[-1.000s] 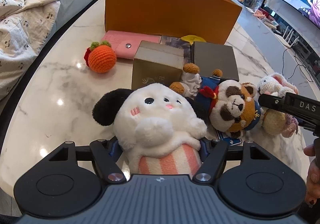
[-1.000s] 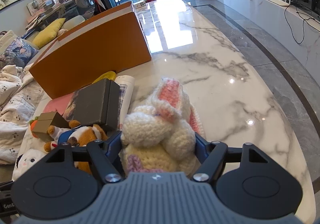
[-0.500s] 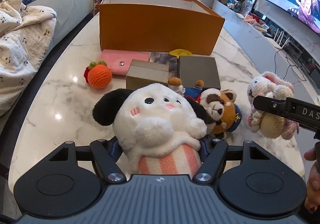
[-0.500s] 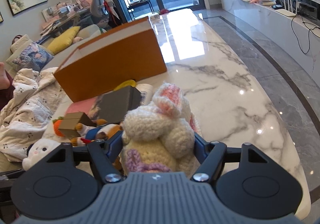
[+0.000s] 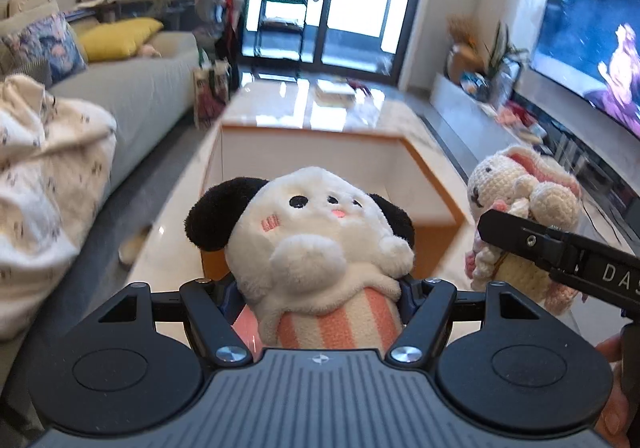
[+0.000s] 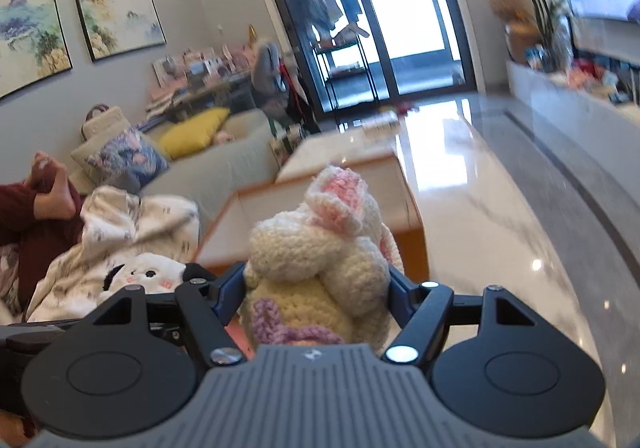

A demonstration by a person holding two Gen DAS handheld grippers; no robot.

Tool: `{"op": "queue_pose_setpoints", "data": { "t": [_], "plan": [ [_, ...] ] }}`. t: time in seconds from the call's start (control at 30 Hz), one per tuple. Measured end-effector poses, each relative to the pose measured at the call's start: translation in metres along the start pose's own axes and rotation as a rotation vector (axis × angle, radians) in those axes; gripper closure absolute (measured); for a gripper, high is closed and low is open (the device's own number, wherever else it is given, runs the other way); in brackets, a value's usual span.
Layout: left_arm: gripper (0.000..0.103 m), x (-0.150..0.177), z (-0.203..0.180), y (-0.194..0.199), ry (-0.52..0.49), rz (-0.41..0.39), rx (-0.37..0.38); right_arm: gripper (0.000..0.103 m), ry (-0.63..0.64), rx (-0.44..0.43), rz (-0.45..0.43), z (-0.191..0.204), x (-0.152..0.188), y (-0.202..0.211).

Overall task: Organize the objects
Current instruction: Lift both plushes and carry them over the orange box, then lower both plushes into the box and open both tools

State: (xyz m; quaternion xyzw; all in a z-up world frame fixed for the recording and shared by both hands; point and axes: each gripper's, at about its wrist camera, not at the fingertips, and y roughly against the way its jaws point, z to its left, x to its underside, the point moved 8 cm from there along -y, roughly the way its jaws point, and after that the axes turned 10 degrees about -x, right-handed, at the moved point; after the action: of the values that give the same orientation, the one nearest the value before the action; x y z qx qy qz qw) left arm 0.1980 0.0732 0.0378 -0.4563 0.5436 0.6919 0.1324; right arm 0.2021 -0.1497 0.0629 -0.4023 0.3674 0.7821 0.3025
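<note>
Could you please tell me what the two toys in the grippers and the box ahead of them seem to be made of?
The dog toy looks like soft, fuzzy plush fabric. The rabbit looks crocheted from yarn, its looped stitches showing. The box seems to be stiff card, orange outside and pale inside with a matte finish, though blur leaves this uncertain.
</note>
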Motion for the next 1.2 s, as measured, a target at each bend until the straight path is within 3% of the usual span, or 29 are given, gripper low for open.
{"op": "queue_pose_setpoints", "data": {
  "t": [0.13, 0.27, 0.63, 0.8, 1.0, 1.03, 1.2],
  "plan": [
    [0.022, -0.037, -0.001, -0.048, 0.008, -0.008, -0.042, 0.031, 0.003, -0.008, 0.005, -0.015, -0.031, -0.056],
    [0.022, -0.056, -0.001, -0.09, 0.02, 0.014, -0.086, 0.031, -0.026, 0.001, 0.061, -0.04, -0.04, -0.112],
    [0.021, -0.037, 0.012, -0.159, 0.038, 0.176, -0.129, 0.031, -0.104, -0.016, 0.188, -0.081, -0.019, -0.207],
    [0.021, -0.025, 0.012, -0.167, 0.045, 0.241, -0.14, 0.031, -0.16, 0.017, 0.247, -0.091, -0.003, -0.222],
    [0.022, -0.012, 0.012, -0.16, 0.043, 0.291, -0.125, 0.031, -0.146, 0.088, 0.299, -0.09, 0.007, -0.212],
    [0.022, -0.01, 0.015, -0.159, 0.094, 0.301, -0.176, 0.031, -0.146, 0.1, 0.313, -0.09, 0.01, -0.209],
    [0.022, 0.002, 0.008, -0.15, 0.043, 0.34, -0.184, 0.031, -0.121, 0.128, 0.373, -0.085, 0.025, -0.19]
  ]
}}
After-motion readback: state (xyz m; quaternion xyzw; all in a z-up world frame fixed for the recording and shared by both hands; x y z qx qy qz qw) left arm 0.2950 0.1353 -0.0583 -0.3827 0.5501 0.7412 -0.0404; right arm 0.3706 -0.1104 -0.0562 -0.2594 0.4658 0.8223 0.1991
